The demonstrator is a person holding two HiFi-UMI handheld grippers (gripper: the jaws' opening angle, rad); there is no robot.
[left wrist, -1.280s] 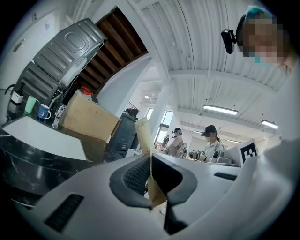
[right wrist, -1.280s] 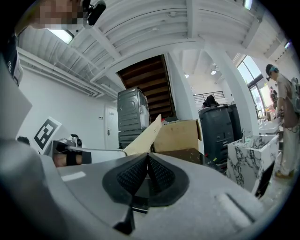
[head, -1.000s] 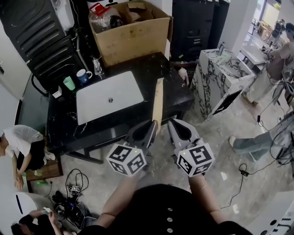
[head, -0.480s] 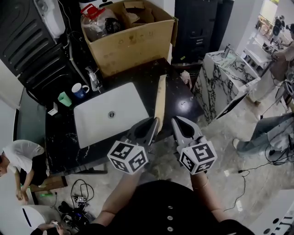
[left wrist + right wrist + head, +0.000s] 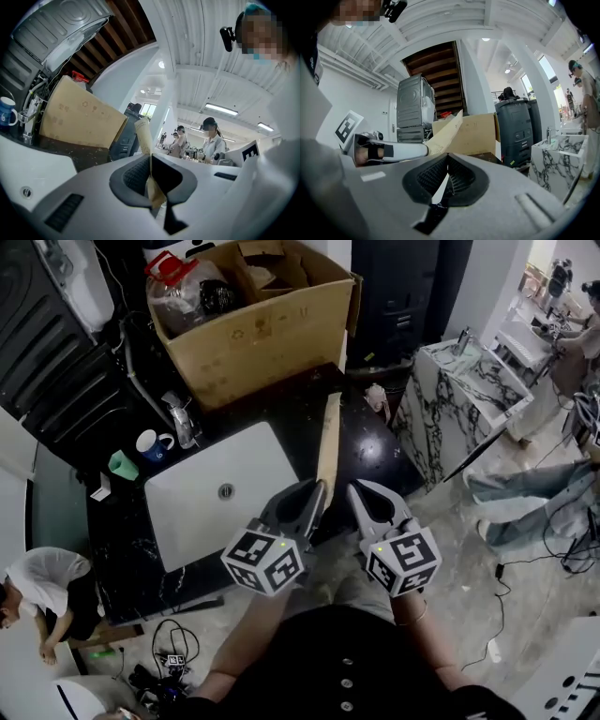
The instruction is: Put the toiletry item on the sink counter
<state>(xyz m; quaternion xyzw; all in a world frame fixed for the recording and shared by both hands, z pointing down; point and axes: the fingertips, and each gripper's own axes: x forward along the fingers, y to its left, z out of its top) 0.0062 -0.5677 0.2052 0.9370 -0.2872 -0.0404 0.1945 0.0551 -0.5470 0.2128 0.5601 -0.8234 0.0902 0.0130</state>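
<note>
A long flat beige toiletry pack (image 5: 325,448) sticks forward out of my left gripper (image 5: 316,491), which is shut on its near end. The pack hangs over the right part of the black counter (image 5: 366,451), beside the white sink basin (image 5: 211,493). In the left gripper view the pack (image 5: 143,135) rises from between the closed jaws of the left gripper (image 5: 151,161). My right gripper (image 5: 355,489) is just right of it, shut with nothing in it. The right gripper view shows the right gripper (image 5: 447,158) with its pads together, and the pack (image 5: 446,132) beyond.
A big cardboard box (image 5: 253,324) stands at the counter's back. A blue mug (image 5: 150,444), a green cup (image 5: 122,465) and a faucet (image 5: 178,425) are left of the basin. A marble vanity (image 5: 450,390) stands at the right. A person (image 5: 37,587) crouches at the lower left.
The counter and sink have slid lower and closer in the head view. Both grippers keep their place in the picture, and the left one still holds the pack.
</note>
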